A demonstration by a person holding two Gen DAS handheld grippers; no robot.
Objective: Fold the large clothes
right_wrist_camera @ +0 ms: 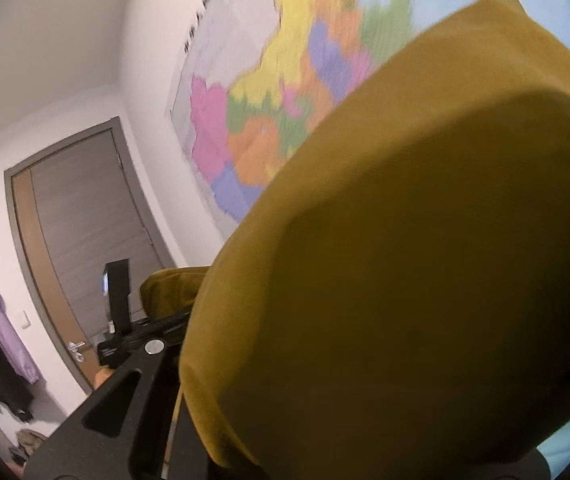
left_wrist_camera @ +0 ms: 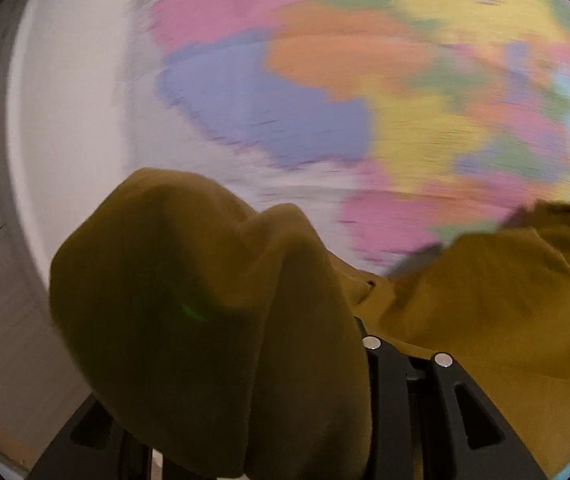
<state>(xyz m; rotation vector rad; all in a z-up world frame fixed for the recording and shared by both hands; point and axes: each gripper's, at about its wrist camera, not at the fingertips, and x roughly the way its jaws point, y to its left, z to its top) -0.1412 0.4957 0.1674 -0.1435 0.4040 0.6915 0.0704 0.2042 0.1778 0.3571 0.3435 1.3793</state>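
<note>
The left matte black two-finger gripper [left_wrist_camera: 285, 360] shows flat plastic arms in its own wrist view, each pierced by a long slot-shaped cutout and capped near its upper end by a round silver screw head, with darker ribbed framework between the arms. The right matte black two-finger gripper [right_wrist_camera: 213, 344] shows one similar flat arm with a rounded triangular cutout and a single round silver screw head at its top, beside a thin pale strip along its inner edge.
</note>
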